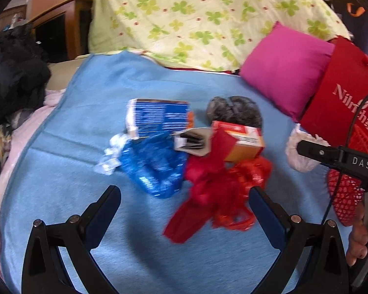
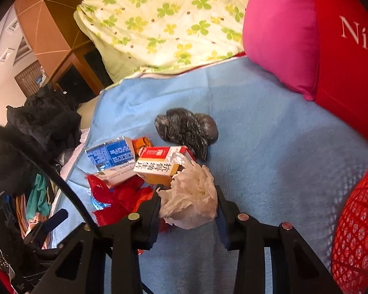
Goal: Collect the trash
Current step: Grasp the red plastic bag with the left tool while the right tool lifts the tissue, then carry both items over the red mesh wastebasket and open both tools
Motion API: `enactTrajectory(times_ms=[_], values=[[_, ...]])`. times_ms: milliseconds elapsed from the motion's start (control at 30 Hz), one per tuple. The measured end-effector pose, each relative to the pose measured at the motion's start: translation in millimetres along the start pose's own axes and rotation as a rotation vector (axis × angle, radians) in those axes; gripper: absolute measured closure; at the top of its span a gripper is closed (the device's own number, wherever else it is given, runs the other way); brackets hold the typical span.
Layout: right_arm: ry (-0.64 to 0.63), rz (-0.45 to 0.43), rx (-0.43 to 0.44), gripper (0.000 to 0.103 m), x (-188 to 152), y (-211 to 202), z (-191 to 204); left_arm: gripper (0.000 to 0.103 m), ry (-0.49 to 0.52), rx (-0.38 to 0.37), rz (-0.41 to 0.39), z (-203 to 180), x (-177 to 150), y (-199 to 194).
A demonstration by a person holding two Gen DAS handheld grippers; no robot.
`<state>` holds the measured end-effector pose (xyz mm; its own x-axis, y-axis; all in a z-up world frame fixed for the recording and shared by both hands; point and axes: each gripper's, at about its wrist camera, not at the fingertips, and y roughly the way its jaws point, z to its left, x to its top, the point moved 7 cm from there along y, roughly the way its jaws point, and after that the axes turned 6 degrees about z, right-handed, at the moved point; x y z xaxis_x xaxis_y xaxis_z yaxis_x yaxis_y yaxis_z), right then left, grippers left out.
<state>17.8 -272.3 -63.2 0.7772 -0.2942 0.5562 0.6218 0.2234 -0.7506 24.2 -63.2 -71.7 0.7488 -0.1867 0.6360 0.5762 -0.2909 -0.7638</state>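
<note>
A pile of trash lies on a blue blanket (image 1: 73, 122): a blue box (image 1: 159, 117), a crumpled blue wrapper (image 1: 157, 171), red plastic (image 1: 216, 186), an orange-and-red medicine box (image 1: 243, 139) and a dark crumpled bag (image 1: 235, 110). My left gripper (image 1: 184, 198) is open, just short of the blue wrapper and red plastic. My right gripper (image 2: 187, 203) is shut on a crumpled white tissue (image 2: 191, 196), held just above the blanket (image 2: 269, 147) beside the medicine box (image 2: 159, 164). The tissue also shows in the left wrist view (image 1: 301, 152). The dark bag (image 2: 186, 129) lies behind.
A red mesh basket (image 2: 355, 225) stands at the right, with a red bag (image 1: 343, 93) and a pink pillow (image 1: 284, 68) behind it. A clover-print quilt (image 1: 196, 17) lies at the back. Dark clothes (image 1: 12, 78) are heaped at the left edge.
</note>
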Motion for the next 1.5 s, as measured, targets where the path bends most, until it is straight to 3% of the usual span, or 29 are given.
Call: enactTrajectory(times_ms=[100,133,200,367,467,533,767,1067,1267,1500], values=[[-0.015,-0.014,-0.007,0.062,0.1,-5.1,0.7,0.001,0.020,-0.025,0.004,-11.9,3.4,6.8],[-0.018,-0.017,-0.009,0.062,0.0,-6.0,0.8,0.007,0.030,-0.025,0.011,-15.2,4.5,10.9],[-0.018,-0.018,-0.008,0.062,0.1,-7.4,0.0,0.020,0.036,-0.034,0.036,-17.7,4.1,19.3],[-0.008,-0.023,-0.007,0.062,0.7,-11.9,-6.6,0.070,-0.024,-0.095,0.130,-13.3,-0.9,44.0],[-0.010,-0.027,-0.009,0.062,0.7,-14.3,-7.1,0.086,-0.043,-0.100,0.142,-10.1,-3.8,48.4],[-0.016,-0.037,-0.009,0.062,1.3,-17.8,-5.8,0.091,-0.039,-0.098,0.123,-9.8,-3.2,45.2],[-0.071,-0.109,-0.024,0.062,3.7,-38.3,0.5,0.095,-0.027,-0.083,0.065,-8.4,-1.9,21.8],[-0.115,-0.208,-0.001,0.062,8.3,-71.3,11.9,0.095,0.016,-0.039,-0.080,-19.4,3.3,-32.3],[-0.172,-0.313,0.029,0.062,9.5,-107.8,22.6,0.095,0.031,-0.097,-0.145,-47.5,5.0,-73.6],[-0.201,-0.452,0.060,0.062,7.7,-161.4,17.8,0.095,0.102,-0.155,-0.246,-94.6,29.2,-127.2]])
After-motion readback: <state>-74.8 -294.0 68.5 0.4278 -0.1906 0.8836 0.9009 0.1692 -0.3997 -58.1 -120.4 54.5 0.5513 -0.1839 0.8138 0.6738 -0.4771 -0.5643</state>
